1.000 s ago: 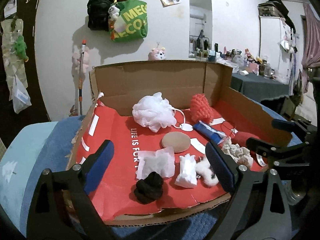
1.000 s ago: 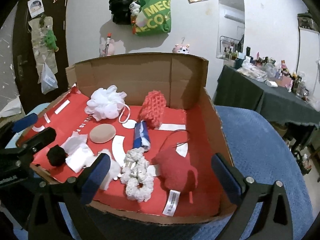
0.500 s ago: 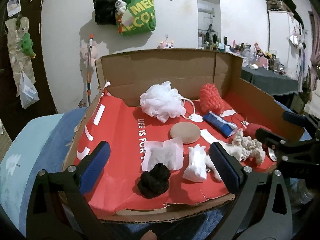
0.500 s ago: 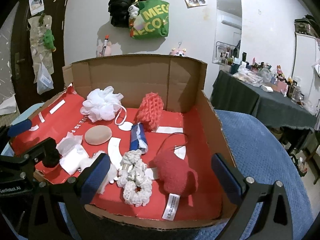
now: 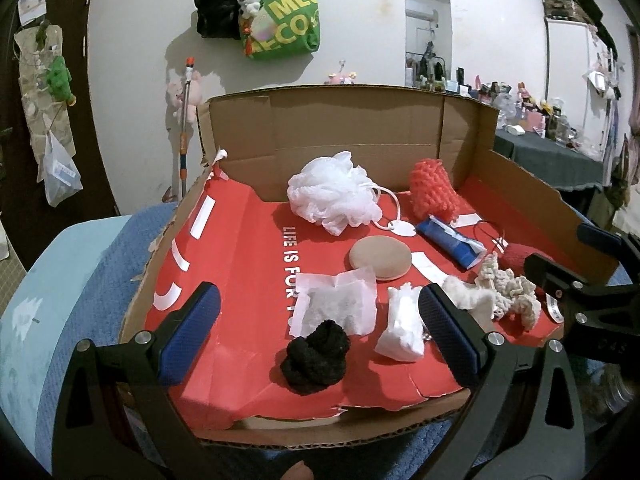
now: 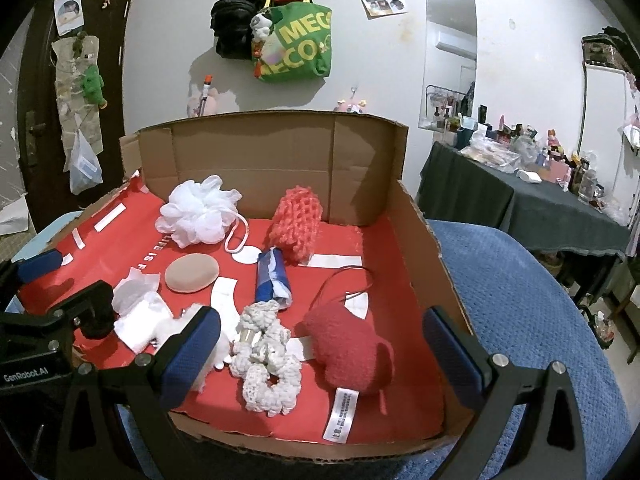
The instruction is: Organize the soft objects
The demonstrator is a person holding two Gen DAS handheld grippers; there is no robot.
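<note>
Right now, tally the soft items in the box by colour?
White: 3 – mesh bath pouf, folded white tissue, white cotton wad
Cream: 2 – crocheted cream scrunchie, fluffy cream tuft
Red: 2 – coral knitted pouch, red plush piece
Black: 1 – black yarn knot
Tan: 1 – oval tan sponge
Blue: 1 – rolled blue packet
Total: 10

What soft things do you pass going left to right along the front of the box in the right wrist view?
White tissue wad → cream crochet scrunchie → red plush heart, with its white care tag hanging at the box's front edge.
</note>
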